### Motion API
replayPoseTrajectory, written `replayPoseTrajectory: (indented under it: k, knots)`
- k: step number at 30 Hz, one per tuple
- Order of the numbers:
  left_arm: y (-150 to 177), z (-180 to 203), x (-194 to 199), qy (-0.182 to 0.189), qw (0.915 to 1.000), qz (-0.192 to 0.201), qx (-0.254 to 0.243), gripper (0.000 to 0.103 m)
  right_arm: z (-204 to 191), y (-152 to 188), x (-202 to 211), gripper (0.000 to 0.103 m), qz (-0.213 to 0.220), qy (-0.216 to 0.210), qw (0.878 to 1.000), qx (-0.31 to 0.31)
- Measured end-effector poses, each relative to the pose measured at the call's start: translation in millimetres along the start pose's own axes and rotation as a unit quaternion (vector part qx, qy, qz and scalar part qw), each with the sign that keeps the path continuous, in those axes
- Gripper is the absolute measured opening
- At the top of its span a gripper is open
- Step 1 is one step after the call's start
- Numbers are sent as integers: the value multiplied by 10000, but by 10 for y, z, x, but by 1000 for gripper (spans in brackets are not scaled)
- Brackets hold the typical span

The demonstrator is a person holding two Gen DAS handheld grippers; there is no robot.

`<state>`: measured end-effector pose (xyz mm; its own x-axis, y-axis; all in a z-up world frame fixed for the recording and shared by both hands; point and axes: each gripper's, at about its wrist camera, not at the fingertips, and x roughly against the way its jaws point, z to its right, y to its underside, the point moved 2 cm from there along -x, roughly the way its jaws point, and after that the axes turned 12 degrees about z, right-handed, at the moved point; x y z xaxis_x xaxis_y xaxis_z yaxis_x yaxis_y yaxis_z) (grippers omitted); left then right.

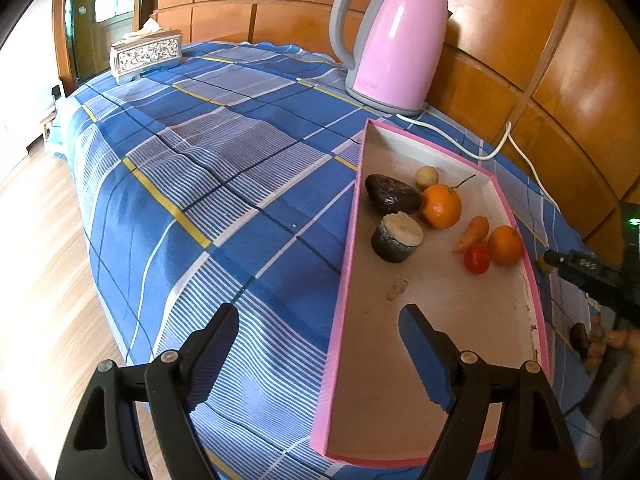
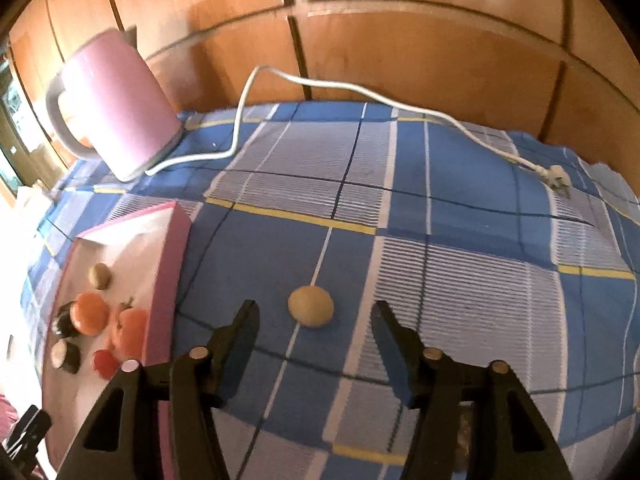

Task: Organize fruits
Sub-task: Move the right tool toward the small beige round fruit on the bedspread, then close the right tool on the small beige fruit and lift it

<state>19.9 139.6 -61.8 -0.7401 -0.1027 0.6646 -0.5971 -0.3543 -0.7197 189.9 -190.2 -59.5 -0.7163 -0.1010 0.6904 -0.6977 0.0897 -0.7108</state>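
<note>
A pink-rimmed tray (image 1: 344, 264) lies on the blue checked cloth. It holds a dark avocado (image 1: 392, 194), a cut dark piece (image 1: 396, 238), two oranges (image 1: 440, 206) (image 1: 506, 245), a small carrot (image 1: 474, 232), a red tomato (image 1: 477, 258) and a small tan fruit (image 1: 426, 177). My left gripper (image 1: 320, 320) is open, with its fingers on either side of the tray's left wall and nothing held. Right of the tray a round tan fruit (image 2: 311, 306) rests on the cloth. My right gripper (image 2: 316, 311) is open around it, with gaps on both sides.
A pink kettle (image 1: 396, 40) stands at the back by the wooden wall. Its white cord (image 2: 360, 92) runs across the cloth to a plug (image 2: 558, 174). A silver tissue box (image 1: 146, 56) sits at the far left corner. The table edge drops to the wooden floor (image 1: 40, 240) on the left.
</note>
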Motion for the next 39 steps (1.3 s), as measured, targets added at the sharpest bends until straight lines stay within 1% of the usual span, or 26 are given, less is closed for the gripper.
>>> replayPoseTrajectory:
  k: [1, 3, 4, 5, 8, 11, 17, 22, 31, 36, 39]
  knots:
    - [2, -8, -5, -8, 10000, -12, 9, 83, -24, 1, -82, 42, -77, 19, 10000, 41]
    - [9, -20, -15, -16, 10000, -35, 23, 83, -49, 27, -196, 28, -242, 27, 9996, 118]
    - [10, -19, -17, -21, 10000, -38, 23, 83, -54, 47, -239, 28, -297, 70, 9994, 177]
    - [9, -23, -20, -28, 10000, -40, 32, 83, -70, 54, -231, 28, -197, 80, 9994, 260]
    - [5, -15, -17, -5, 10000, -37, 42, 83, -98, 76, -209, 27, -165, 120, 9987, 461]
    - [13, 2, -12, 20, 10000, -41, 34, 83, -71, 98, -133, 27, -147, 152, 9987, 469]
    - [29, 60, 6, 93, 9999, -59, 10, 83, -16, 158, 126, 27, 41, 16, 9991, 411]
    - [38, 93, 39, 153, 9999, -51, -12, 83, -19, 252, 298, 27, 104, -89, 9991, 407]
    - [43, 99, 92, 219, 9998, 2, 17, 84, -149, 510, 546, 27, 109, -300, 9978, 583]
    - [38, 79, 101, 232, 9997, 13, 75, 84, -200, 554, 720, 27, 217, -474, 9973, 514]
    - [23, 41, 96, 204, 9996, 13, 169, 84, -275, 553, 827, 27, 299, -588, 9962, 573]
